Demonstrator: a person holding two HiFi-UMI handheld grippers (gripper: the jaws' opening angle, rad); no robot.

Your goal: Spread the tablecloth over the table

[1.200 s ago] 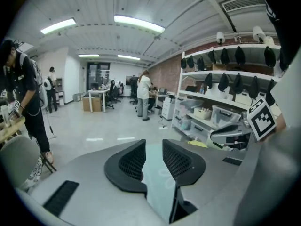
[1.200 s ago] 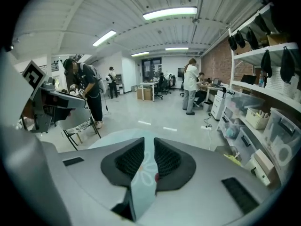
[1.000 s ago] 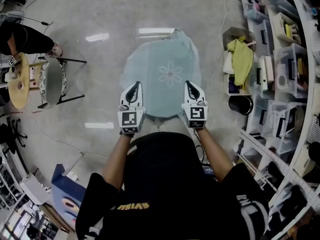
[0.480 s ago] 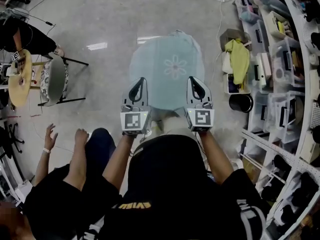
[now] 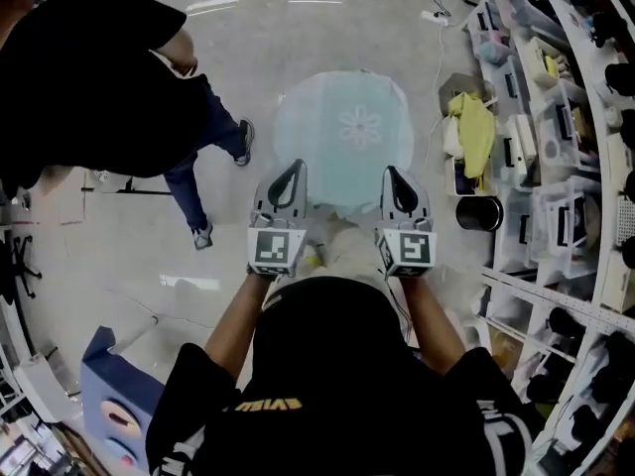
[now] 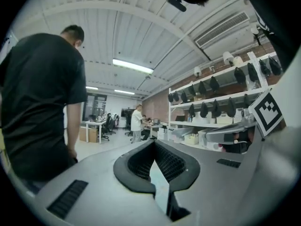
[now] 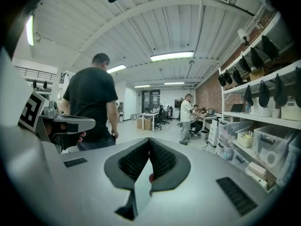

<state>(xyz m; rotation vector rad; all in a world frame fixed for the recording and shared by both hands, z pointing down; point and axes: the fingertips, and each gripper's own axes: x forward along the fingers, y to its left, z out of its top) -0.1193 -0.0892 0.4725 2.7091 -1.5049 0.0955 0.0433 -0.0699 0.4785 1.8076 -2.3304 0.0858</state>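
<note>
A pale blue-green tablecloth (image 5: 342,132) with a white flower print lies over a small round table, straight ahead in the head view. My left gripper (image 5: 295,166) and right gripper (image 5: 393,172) sit side by side at the cloth's near edge, pointing away from me. Both are shut. In the left gripper view the left gripper (image 6: 154,143) has a thin pale strip of the cloth (image 6: 160,182) pinched behind its tips. The right gripper (image 7: 149,140) shows the same strip of cloth (image 7: 140,185) between its pads. Both views look level across the room.
A person in a black shirt and blue trousers (image 5: 99,77) stands at the upper left, close to the table. Shelves with plastic bins (image 5: 566,177) line the right side. A yellow cloth (image 5: 474,122) and a black bucket (image 5: 479,211) sit beside them. A blue box (image 5: 109,405) lies lower left.
Both grippers have risen and pushed forward together with the cloth's near edge. The cloth now looks rounder on the table. The bystander has gone from the lower left to the upper left.
</note>
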